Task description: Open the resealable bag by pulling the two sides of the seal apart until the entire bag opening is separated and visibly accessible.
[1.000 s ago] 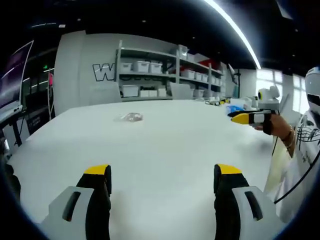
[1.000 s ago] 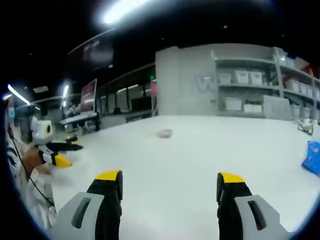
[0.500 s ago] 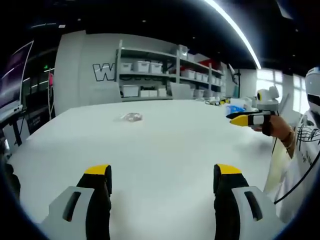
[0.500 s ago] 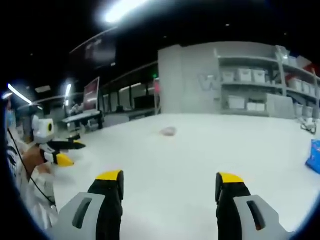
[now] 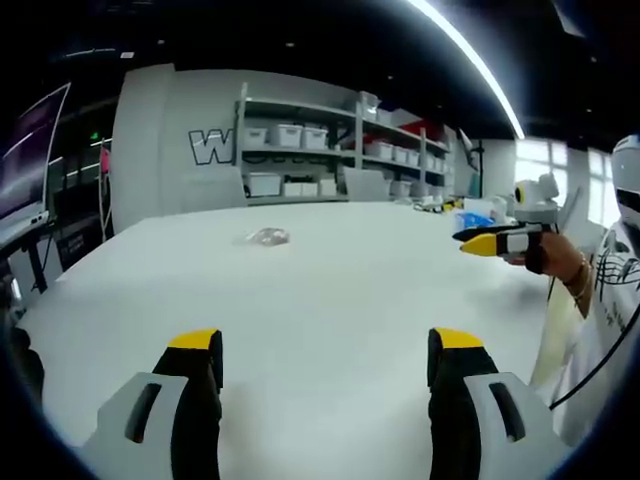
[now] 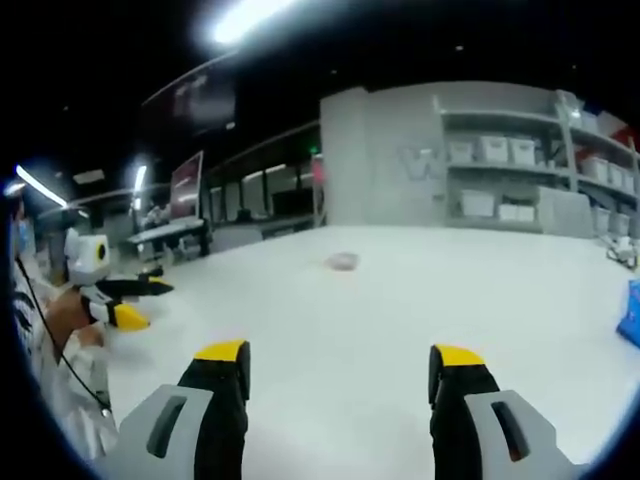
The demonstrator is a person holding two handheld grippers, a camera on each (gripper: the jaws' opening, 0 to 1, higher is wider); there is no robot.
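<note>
White table [image 5: 330, 300] runs out ahead of me in both views, bare near my hands. Nearest, in the left gripper view, I see my left tongs [image 5: 328, 360] with jaws spread wide and nothing between them. The right gripper view shows my right tongs [image 6: 340, 372] the same way, jaws apart and empty, above the table.

Each view catches the other tool from the side: the right tongs enter the left gripper view at the right edge, held in a hand [image 5: 545, 255]; the left tongs enter the right gripper view at the left edge.

Farther out, one resealable bag [image 5: 268, 237] lies flat on the table, small and clear, well apart from both tongs; I see it in the right gripper view too [image 6: 342, 262]. Its seal is too small to judge.

A blue packet [image 6: 631, 315] shows at the right edge of the right gripper view. Beyond the table stand shelves [image 5: 330, 150] with white bins.
</note>
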